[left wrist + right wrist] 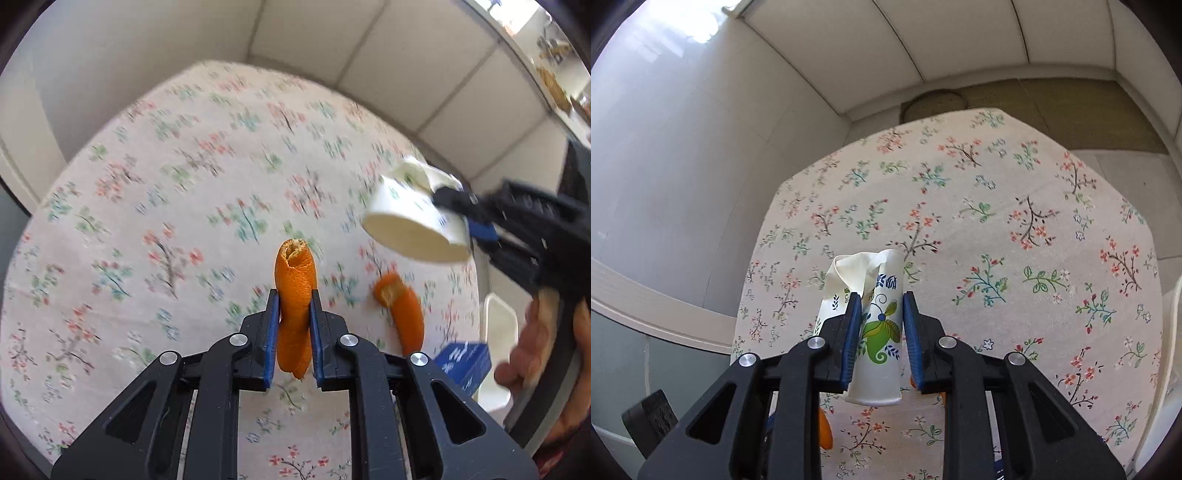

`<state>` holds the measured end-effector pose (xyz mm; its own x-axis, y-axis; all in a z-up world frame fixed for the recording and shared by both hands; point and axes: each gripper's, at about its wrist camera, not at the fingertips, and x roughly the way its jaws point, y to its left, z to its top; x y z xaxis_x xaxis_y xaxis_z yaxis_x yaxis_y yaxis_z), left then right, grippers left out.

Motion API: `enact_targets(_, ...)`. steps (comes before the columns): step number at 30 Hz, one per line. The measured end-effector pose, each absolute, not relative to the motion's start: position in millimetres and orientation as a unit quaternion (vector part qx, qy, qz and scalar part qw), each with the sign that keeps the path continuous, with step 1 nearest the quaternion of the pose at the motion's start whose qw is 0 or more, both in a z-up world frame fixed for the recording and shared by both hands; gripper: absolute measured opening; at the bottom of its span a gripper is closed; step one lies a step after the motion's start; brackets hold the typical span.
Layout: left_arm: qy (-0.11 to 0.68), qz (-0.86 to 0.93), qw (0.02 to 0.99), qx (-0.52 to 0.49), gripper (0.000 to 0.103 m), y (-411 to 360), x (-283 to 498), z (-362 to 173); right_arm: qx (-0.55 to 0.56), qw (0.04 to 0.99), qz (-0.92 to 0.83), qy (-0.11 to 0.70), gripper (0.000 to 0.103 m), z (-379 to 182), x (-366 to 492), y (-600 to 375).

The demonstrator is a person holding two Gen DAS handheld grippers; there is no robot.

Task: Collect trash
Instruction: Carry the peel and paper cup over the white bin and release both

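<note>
Above the floral tablecloth (147, 221), left gripper (294, 295) pinches orange peel (295, 280) (right gripper (879, 295) squeezes paper cup (877, 332)).

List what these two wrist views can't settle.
- Trash bin: in neither view.
- Blue box: left wrist view, lettering too blurred to read, partly behind the left claw.
- White object off the table's edge: cut off, can't identify.
- Second orange peel: right wrist view shows only slivers under the right claw.

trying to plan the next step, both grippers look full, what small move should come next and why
Probably carry both loads off to a bin; none is visible here. The left gripper is shut on an orange peel, the right gripper squeezes a crushed paper cup, so neither can take the second peel lying on the tablecloth.
</note>
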<state>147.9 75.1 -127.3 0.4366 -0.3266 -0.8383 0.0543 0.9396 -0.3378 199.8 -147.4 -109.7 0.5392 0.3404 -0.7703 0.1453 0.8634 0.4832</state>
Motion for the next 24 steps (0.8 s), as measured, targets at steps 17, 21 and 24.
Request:
enact_targets(17, 0.356, -0.081, 0.923, -0.122, 0.015, 60, 150, -34, 0.087, 0.945, -0.005, 0.315, 0.023, -18, 130, -133)
enact_targets(21, 0.345, -0.091, 0.927, -0.117, 0.015, 48, 142, -22, 0.081, 0.950, -0.022, 0.300, 0.023, -11, 122, -143)
enact_targets(24, 0.343, -0.101, 0.927, -0.118, 0.015, 39, 141, -20, 0.076, 0.953, -0.033, 0.291, 0.023, -5, 113, -150)
